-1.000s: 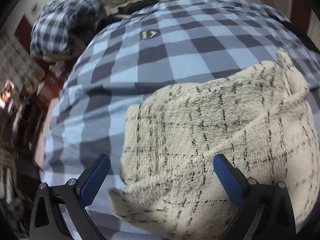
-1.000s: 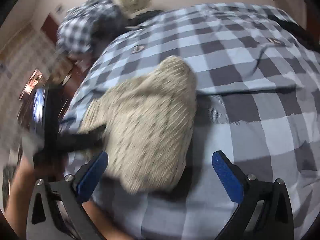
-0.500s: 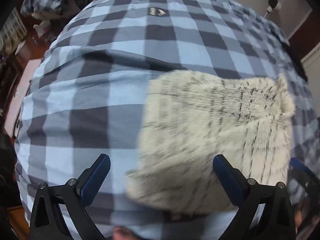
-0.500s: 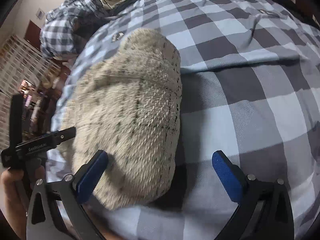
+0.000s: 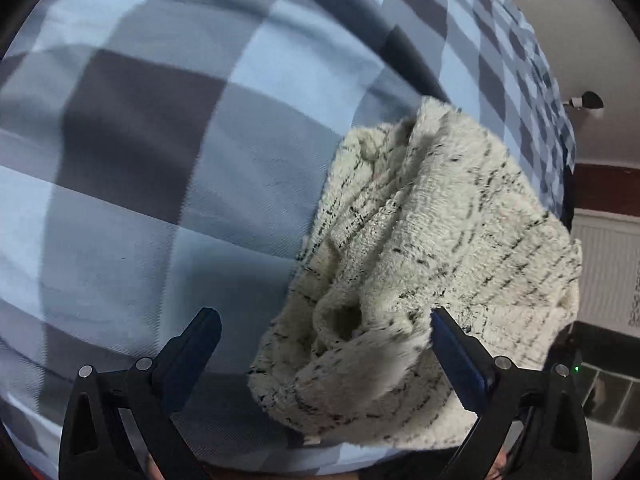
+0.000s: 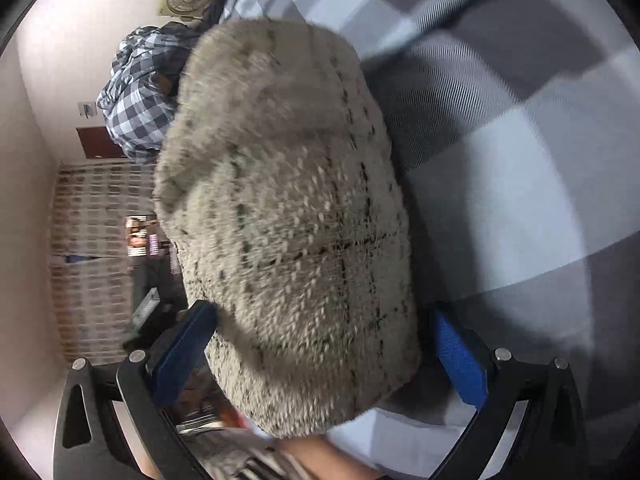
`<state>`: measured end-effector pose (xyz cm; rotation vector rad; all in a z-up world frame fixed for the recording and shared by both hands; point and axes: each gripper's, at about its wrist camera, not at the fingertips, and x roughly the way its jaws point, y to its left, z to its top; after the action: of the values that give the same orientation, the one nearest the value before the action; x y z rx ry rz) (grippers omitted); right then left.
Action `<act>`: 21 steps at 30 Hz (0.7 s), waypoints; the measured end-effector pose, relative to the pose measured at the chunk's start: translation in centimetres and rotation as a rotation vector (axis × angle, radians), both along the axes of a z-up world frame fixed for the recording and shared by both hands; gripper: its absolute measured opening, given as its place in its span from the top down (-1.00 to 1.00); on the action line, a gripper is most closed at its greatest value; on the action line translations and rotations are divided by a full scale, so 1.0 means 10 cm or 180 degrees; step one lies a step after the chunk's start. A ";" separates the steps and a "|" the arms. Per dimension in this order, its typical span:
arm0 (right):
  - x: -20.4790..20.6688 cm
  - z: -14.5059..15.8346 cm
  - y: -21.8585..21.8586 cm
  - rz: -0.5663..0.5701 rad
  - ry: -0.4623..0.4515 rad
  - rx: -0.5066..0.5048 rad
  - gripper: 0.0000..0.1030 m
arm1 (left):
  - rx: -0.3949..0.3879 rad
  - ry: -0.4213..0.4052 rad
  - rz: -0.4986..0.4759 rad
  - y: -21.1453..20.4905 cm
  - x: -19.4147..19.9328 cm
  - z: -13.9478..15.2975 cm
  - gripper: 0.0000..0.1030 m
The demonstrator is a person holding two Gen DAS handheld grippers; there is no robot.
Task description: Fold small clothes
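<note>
Left wrist view showed we had closed in on the fleece garment, both left gripper and right gripper spread wide around its near edge, unpinched, so the next fold looked imminent.

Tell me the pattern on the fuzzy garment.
Cream garment with thin black check lines, clearest in left wrist view.

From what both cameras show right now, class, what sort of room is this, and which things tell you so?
Most likely a bedroom at home. A wide checked bedcover fills both views, a fleecy cream garment lies on it for folding, and a heap of matching checked bedding sits against the wall.
</note>
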<state>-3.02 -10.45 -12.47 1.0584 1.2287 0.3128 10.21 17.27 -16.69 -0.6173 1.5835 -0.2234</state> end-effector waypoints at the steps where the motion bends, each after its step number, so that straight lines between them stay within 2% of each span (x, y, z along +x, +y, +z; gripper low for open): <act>1: 0.03 -0.05 0.01 -0.0004 0.0029 0.0117 -0.98 | -0.0050 0.0009 0.0027 -0.02 0.00 -0.04 -1.00; 5: 0.14 -0.17 0.00 -0.0027 0.0060 0.0292 -0.99 | -0.0467 0.0259 0.0315 0.05 -0.05 -0.26 -0.94; 6: 0.17 -0.23 0.02 -0.0020 0.0080 0.0367 -0.99 | -0.0615 0.0317 0.0397 0.07 -0.06 -0.31 -0.74; 7: 0.12 -0.22 0.01 -0.0003 0.0094 0.0408 -0.99 | -0.0789 0.0329 0.0449 0.08 -0.07 -0.32 -0.42; 8: 0.07 -0.22 -0.01 0.0017 0.0100 0.0450 -0.99 | -0.0858 0.0318 0.0458 0.07 -0.06 -0.30 -0.37; 11: 0.09 -0.22 -0.01 0.0064 0.0080 0.0465 -0.98 | -0.0720 0.0185 0.0352 0.01 -0.06 -0.21 -0.12; 13: 0.06 -0.12 -0.02 0.0100 -0.0008 0.0341 -0.78 | -0.0606 0.0067 0.0345 -0.01 -0.09 -0.12 0.10; 14: 0.05 -0.06 0.00 0.0109 -0.0057 0.0268 -0.72 | -0.0512 -0.0030 0.0295 -0.03 -0.10 -0.03 0.16; 16: 0.03 0.10 0.05 0.0123 -0.0216 0.0082 -0.47 | -0.0191 -0.0367 0.0073 -0.16 -0.13 0.25 0.24; 18: 0.03 0.26 0.10 0.0145 -0.0397 -0.0104 -0.35 | 0.0051 -0.0722 -0.0156 -0.32 -0.16 0.55 0.27; 21: 0.06 0.53 0.23 0.0146 -0.0746 -0.0334 -0.29 | 0.0431 -0.1248 -0.0581 -0.66 -0.22 0.97 0.28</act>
<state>-2.41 -8.17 -7.22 0.8778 1.0481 0.3923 7.96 10.70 -7.00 -0.3000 1.2617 -0.3481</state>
